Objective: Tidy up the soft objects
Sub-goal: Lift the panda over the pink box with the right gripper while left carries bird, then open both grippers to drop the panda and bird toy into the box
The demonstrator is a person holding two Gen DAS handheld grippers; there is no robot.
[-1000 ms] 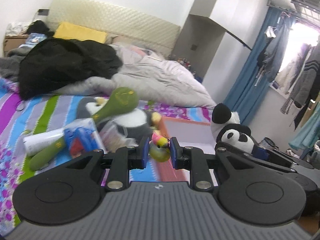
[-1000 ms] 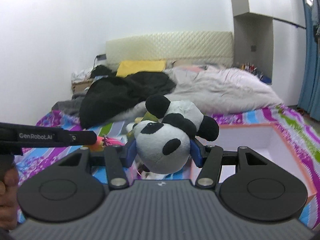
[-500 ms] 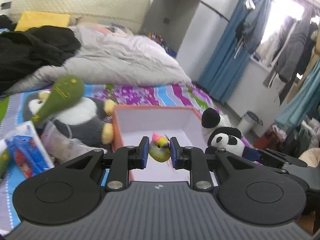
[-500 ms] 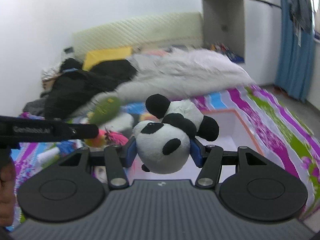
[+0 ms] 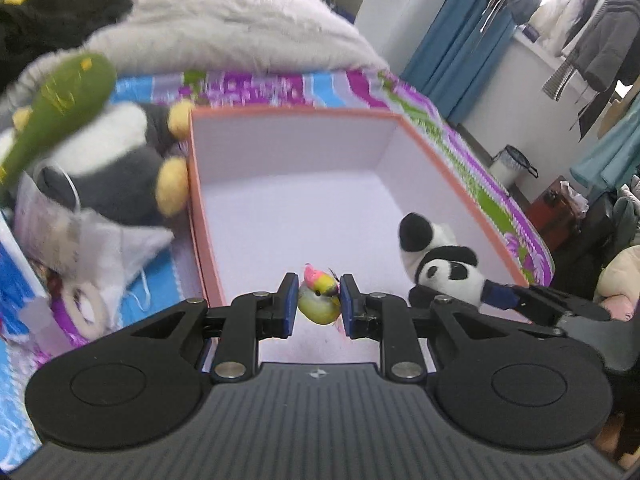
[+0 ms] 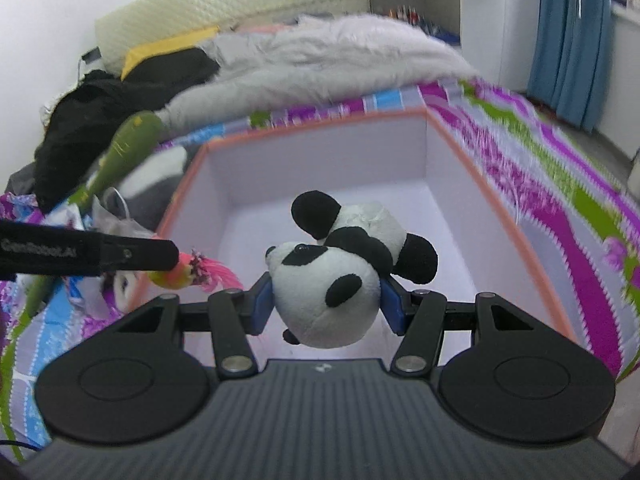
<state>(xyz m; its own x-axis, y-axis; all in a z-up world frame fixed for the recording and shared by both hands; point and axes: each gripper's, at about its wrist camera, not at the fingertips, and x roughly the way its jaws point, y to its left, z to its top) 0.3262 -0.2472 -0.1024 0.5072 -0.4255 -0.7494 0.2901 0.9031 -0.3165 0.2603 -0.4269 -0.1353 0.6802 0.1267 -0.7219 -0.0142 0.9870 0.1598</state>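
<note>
The plush panda, light and squashy, sits squeezed at its head in the right gripper above the orange box; the left gripper pinches a small toy bird, probably fragile, over the box's near edge.

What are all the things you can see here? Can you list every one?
toy bird: 1, yellow-green with pink, held above the box.
toy panda: 1, black and white, held above the box.
box: 1, orange outside, pale inside, open on the bed.
grey plush: 1, grey, white, yellow feet, left of the box.
green plush: 1, on the grey plush.
duvet: 1, pale grey, behind.
black clothing: heap, back left.
left hand-held gripper: 1, black.
right hand-held gripper: 1, black.
</note>
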